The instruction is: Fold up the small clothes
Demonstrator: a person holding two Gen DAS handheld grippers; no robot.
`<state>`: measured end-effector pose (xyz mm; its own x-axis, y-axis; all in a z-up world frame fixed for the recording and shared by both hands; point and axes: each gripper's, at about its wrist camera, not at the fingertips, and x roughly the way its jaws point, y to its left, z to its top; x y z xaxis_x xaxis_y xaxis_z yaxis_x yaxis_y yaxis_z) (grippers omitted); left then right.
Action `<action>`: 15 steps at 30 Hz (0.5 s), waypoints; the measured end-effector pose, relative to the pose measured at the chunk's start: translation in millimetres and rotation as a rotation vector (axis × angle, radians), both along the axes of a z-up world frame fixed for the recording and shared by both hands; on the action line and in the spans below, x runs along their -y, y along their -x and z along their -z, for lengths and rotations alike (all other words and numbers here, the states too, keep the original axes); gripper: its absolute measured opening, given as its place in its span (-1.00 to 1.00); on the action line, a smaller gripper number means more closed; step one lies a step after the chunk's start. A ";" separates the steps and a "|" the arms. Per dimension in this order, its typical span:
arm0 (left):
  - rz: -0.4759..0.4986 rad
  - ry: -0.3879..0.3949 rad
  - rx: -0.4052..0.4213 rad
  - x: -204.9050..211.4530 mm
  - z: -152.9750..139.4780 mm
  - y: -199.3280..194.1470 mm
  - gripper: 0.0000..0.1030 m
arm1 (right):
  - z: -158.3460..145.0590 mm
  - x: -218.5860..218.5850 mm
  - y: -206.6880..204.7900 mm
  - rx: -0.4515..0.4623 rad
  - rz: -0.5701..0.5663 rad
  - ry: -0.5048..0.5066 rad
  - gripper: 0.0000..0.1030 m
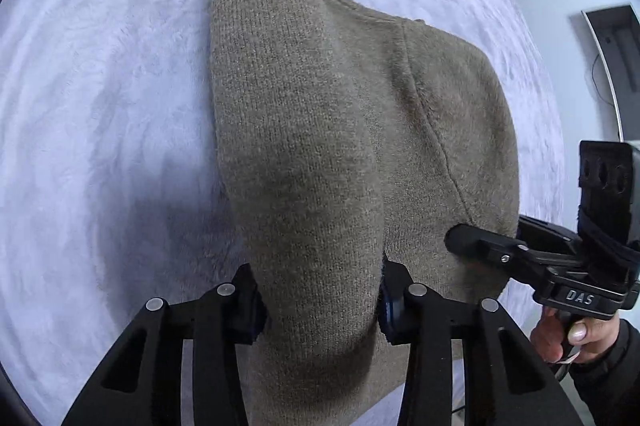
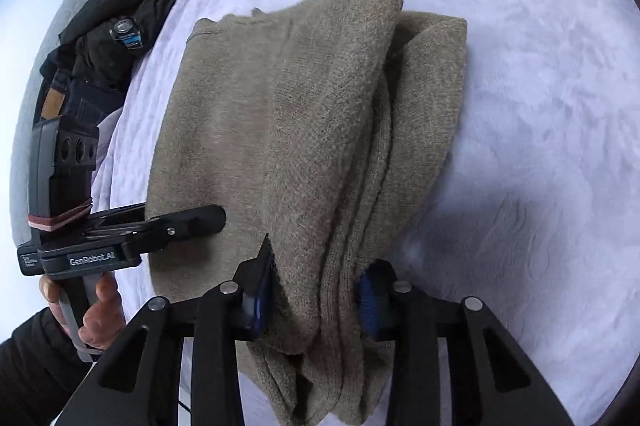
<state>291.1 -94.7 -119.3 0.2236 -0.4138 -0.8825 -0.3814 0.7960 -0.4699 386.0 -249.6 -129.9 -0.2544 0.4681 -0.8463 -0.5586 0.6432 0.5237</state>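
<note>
Slippage worries us: our left gripper (image 1: pixel 320 302) and right gripper (image 2: pixel 316 300) each pinch a bunched near edge of the taupe knitted sweater (image 1: pixel 340 130) on the pale lilac fleece blanket (image 1: pixel 100 86), and uneven pulling could undo folds.

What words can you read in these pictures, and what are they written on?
"DAS": white letters on the black body of the right gripper, seen from the left wrist camera.
"GenRobot.AI": on the black body of the left gripper, seen from the right wrist camera.
Small print left of "GenRobot.AI": too small to read.
Blue label on the dark clothes: too blurred to read.
</note>
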 end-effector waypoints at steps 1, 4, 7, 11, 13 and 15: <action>0.010 -0.015 -0.005 2.4 -7.3 3.5 -0.15 | -8.7 -1.2 5.9 0.012 -0.003 -0.008 -0.26; 0.020 -0.032 -0.001 3.8 -25.4 15.8 -0.15 | -28.0 -3.4 24.7 0.050 -0.030 -0.009 -0.27; 0.017 -0.043 0.015 4.2 -45.3 39.9 -0.15 | -44.1 -3.5 43.1 0.060 -0.041 -0.022 -0.27; 0.008 -0.066 0.035 2.9 -61.1 77.8 -0.15 | -62.6 0.5 70.5 0.084 -0.067 -0.042 -0.27; -0.007 -0.072 0.033 3.4 -65.7 96.2 -0.15 | -70.3 1.3 87.3 0.096 -0.088 -0.050 -0.27; -0.025 -0.073 0.025 4.7 -65.2 113.6 -0.15 | -74.3 3.1 106.5 0.107 -0.118 -0.054 -0.27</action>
<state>177.4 -99.4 -54.1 0.2550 -0.3424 -0.9043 -0.3902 0.8192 -0.4202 279.5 -252.8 -55.7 -0.2200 0.4861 -0.8458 -0.6834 0.5419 0.4892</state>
